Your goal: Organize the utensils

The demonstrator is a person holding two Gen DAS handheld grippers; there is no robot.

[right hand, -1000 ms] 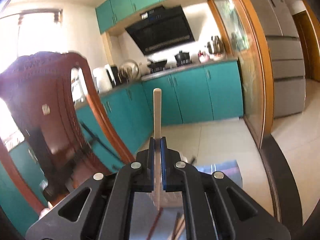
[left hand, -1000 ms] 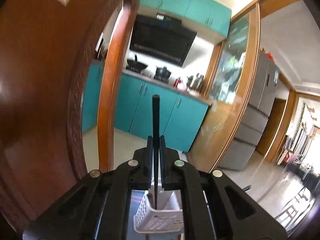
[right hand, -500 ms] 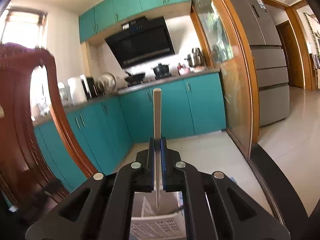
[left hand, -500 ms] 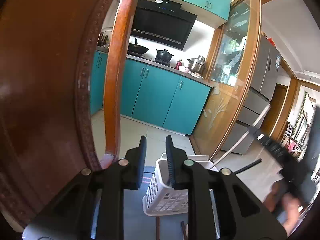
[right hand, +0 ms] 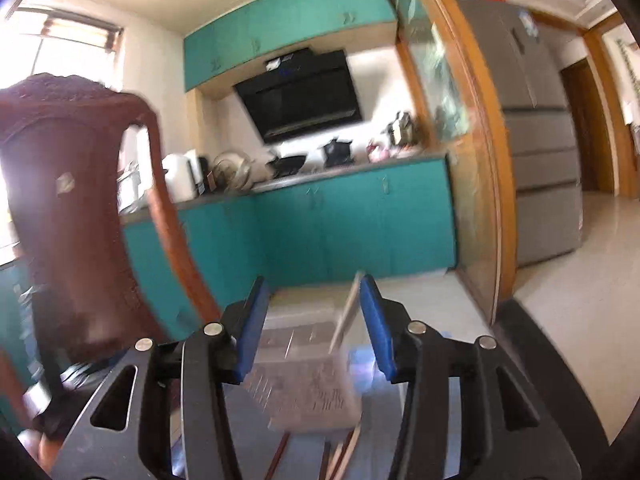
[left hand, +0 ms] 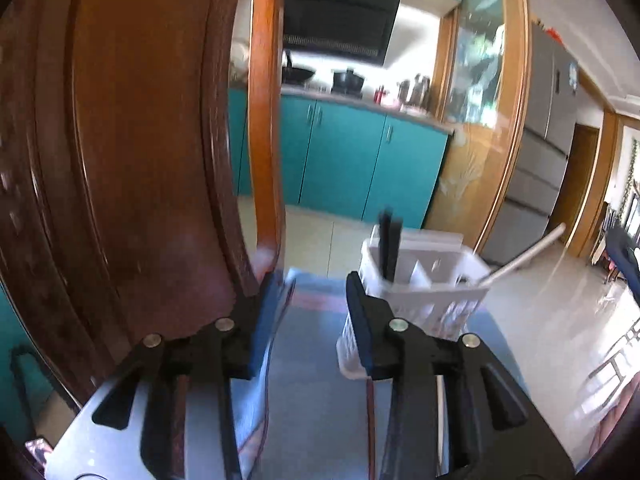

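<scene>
1. Nowhere can any writing be read: the small sticker on the wooden chair back [right hand: 64,184], at the left of the right wrist view, is blurred, and so are the papers on the grey refrigerator [left hand: 560,112] at the right of the left wrist view.
2. Left gripper [left hand: 316,320], bottom centre of its frame, has its jaws spread wide and holds nothing.
3. Right gripper [right hand: 312,328] is likewise wide open and empty.
4. A white slotted basket [left hand: 420,304] stands just right of centre in the left view, with two black chopsticks [left hand: 389,244] upright in its left part and a pale chopstick [left hand: 520,260] leaning out to the right.
5. In the right view the basket [right hand: 308,392] sits blurred between the fingers, the pale chopstick [right hand: 346,312] slanting in it.
6. More sticks [right hand: 344,452] lie flat on the table below it.
7. The table [left hand: 312,400] is a glossy grey-blue surface.
8. Behind are teal cabinets [right hand: 352,220], a black range hood [right hand: 300,92], pots on the counter and a pale tiled floor.
</scene>
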